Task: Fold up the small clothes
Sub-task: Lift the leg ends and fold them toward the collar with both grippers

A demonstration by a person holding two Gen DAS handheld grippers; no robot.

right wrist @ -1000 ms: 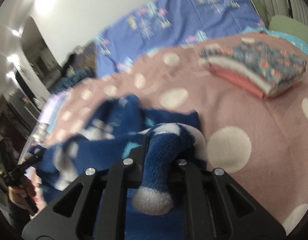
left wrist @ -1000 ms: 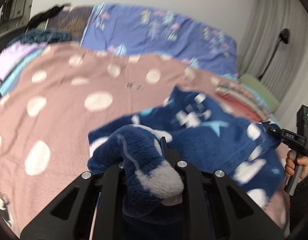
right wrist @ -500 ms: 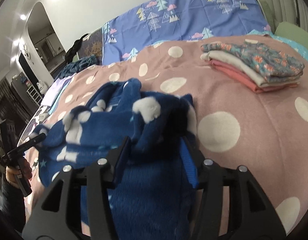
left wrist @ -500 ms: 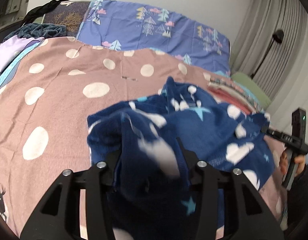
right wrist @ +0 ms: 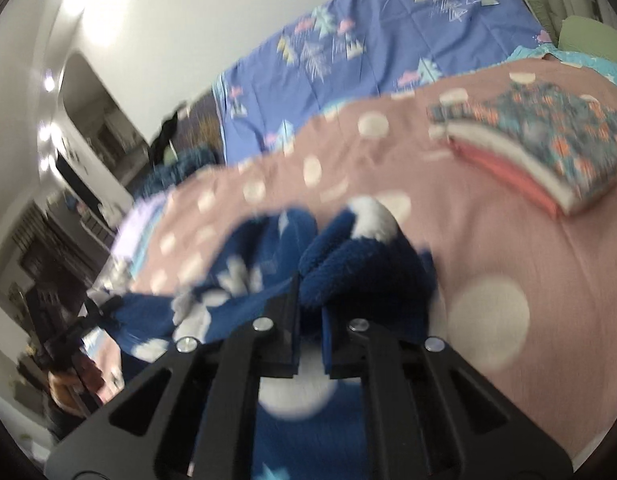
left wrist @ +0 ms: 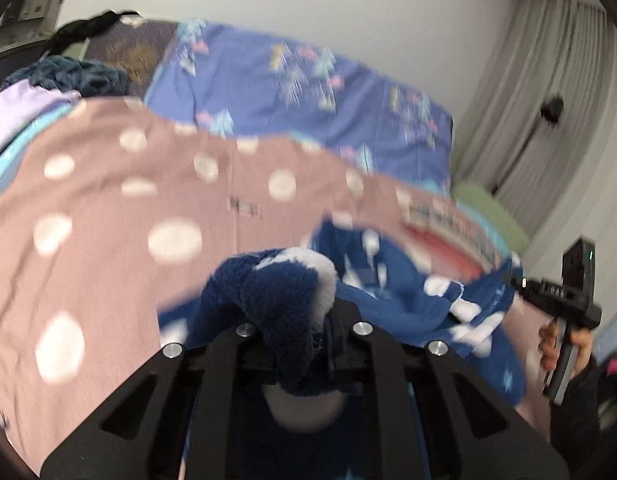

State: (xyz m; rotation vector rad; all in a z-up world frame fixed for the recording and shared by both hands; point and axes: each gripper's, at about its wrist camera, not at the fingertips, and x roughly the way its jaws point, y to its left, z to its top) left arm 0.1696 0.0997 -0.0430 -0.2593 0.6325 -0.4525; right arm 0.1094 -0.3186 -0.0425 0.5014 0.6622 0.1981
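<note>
A dark blue fleece garment [left wrist: 408,300] with white stars and hearts is stretched between both grippers above the pink dotted bedspread [left wrist: 108,200]. My left gripper [left wrist: 300,320] has a thick bunch of the fleece between its pads, and its jaws are closing on it. In the right wrist view the same garment [right wrist: 244,280] runs off to the left, and my right gripper [right wrist: 310,304] is closing its jaws on another bunched corner. Each gripper shows in the other's view: the right gripper [left wrist: 564,292] in a hand, the left gripper [right wrist: 80,320] blurred.
A folded stack of clothes [right wrist: 548,152] lies on the bedspread to the right. A blue tree-print pillow [left wrist: 308,92] stands against the wall. A heap of loose clothes [left wrist: 64,72] sits at the far left, and a green cushion [left wrist: 488,212] near the curtains.
Both grippers held fleece a second ago, spread wide half a second ago, and now pinch bunched fleece again. Both have risen, lifting the garment's near edge.
</note>
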